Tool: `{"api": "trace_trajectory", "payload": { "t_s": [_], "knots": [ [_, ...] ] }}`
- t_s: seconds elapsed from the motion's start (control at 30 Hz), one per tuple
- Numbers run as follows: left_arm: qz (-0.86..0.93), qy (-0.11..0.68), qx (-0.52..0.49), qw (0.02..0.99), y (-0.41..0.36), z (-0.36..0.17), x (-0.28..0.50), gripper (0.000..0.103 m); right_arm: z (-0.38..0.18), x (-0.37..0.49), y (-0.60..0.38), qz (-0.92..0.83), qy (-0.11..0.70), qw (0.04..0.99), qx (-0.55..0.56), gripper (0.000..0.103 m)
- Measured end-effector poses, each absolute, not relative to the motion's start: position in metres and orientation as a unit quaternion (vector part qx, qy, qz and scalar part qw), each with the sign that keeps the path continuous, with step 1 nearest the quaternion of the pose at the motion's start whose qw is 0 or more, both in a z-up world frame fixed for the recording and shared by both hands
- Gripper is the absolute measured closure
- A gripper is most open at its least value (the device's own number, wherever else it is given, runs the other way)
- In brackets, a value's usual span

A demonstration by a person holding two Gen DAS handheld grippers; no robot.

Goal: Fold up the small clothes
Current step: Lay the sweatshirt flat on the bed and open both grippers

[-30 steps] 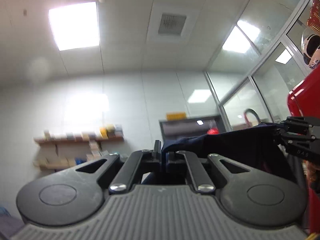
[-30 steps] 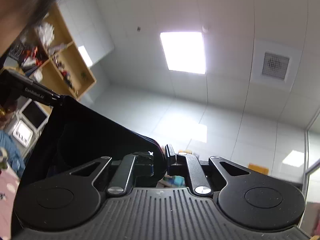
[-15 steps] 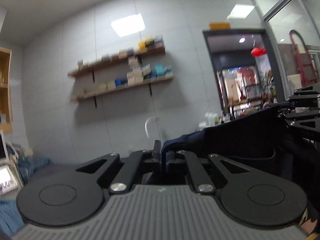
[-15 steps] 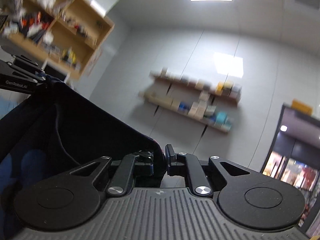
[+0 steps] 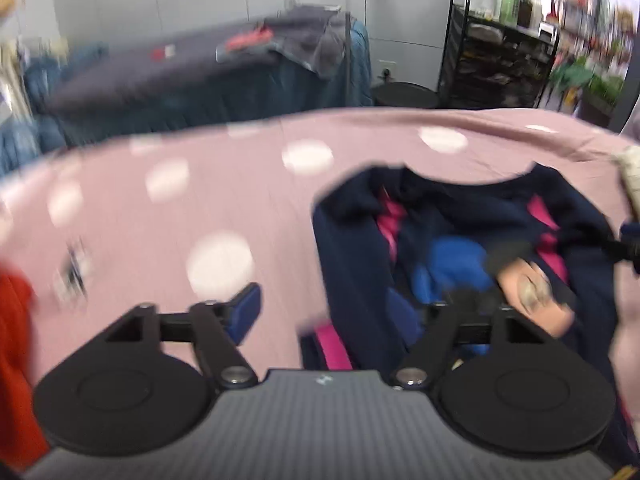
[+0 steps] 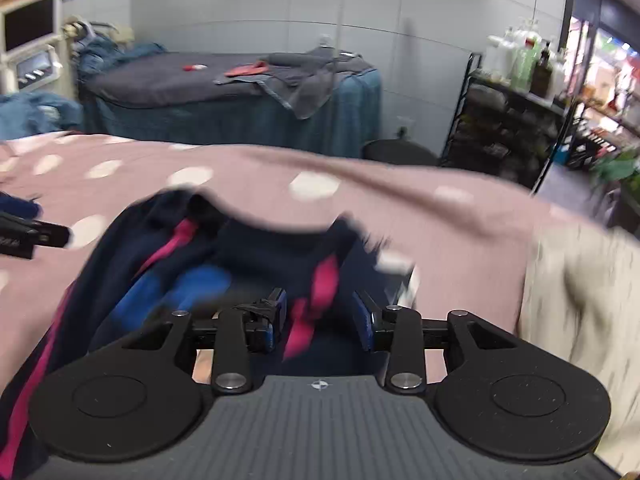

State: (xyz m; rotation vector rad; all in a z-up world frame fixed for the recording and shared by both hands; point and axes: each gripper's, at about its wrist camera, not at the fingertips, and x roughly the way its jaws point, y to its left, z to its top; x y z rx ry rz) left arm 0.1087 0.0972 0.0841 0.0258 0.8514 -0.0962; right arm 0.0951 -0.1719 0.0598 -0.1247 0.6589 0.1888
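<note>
While the left wrist view is smeared with blur, its main parts can be read. The left gripper [image 5: 340, 312] has its jaws spread wide, having just been opening, and no cloth is pinched between them. One blue pad [image 5: 245, 312] stands over the pink spotted sheet [image 5: 160, 216]; the other finger is in front of the dark navy garment [image 5: 352, 264], and whether it touches the cloth I cannot tell. The garment lies crumpled on the sheet to the right, showing pink stripes and a bright blue patch. At the far left edge is a red cloth [image 5: 16, 352].

From the right wrist view, the right gripper [image 6: 320, 320] also has its jaws parted, having just been opening. The navy garment [image 6: 256, 248] lies on the pink spotted sheet [image 6: 440, 216] under and ahead of it, with a pink stripe showing in the gap between the blue pads [image 6: 278, 316], which do not press on it. A cream cloth [image 6: 576, 300] lies at the right. The tip of the left gripper [image 6: 36, 236] shows at the left edge. Behind stand a bed with a grey cover [image 6: 192, 84] and a dark rack [image 6: 516, 128].
</note>
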Motion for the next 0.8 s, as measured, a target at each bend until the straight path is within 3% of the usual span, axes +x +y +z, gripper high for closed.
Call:
{"api": "trace_trajectory", "payload": {
  "t_s": [0.07, 0.1, 0.23, 0.6, 0.63, 0.7, 0.8],
  "knots": [
    [-0.051, 0.426, -0.025, 0.903, 0.115, 0.069, 0.083, 0.019, 0.058, 0.066, -0.183, 0.099, 0.317, 0.943, -0.039, 0.011],
    [-0.055, 0.432, -0.044, 0.899, 0.119, 0.063, 0.069, 0.019, 0.058, 0.052, -0.191, 0.101, 0.315, 0.943, -0.021, 0.009],
    [-0.087, 0.445, -0.091, 0.886, 0.111, 0.060, 0.019, 0.020, 0.044, 0.014, -0.207, 0.129, 0.330, 0.934, 0.046, 0.010],
    [-0.147, 0.458, 0.023, 0.877, 0.045, 0.063, -0.057, 0.022, 0.059, -0.076, -0.168, 0.234, 0.316, 0.919, 0.021, 0.016],
    [-0.145, 0.461, 0.029, 0.875, 0.046, 0.062, -0.060, 0.022, 0.067, -0.084, -0.167, 0.235, 0.304, 0.923, 0.001, 0.014],
    [-0.128, 0.467, 0.048, 0.874, 0.045, 0.057, -0.065, 0.022, 0.075, -0.092, -0.163, 0.247, 0.306, 0.917, -0.061, 0.000],
    [-0.137, 0.472, 0.039, 0.870, 0.042, 0.056, -0.071, 0.023, 0.066, -0.095, -0.151, 0.274, 0.334, 0.893, -0.127, 0.000]
  ]
}}
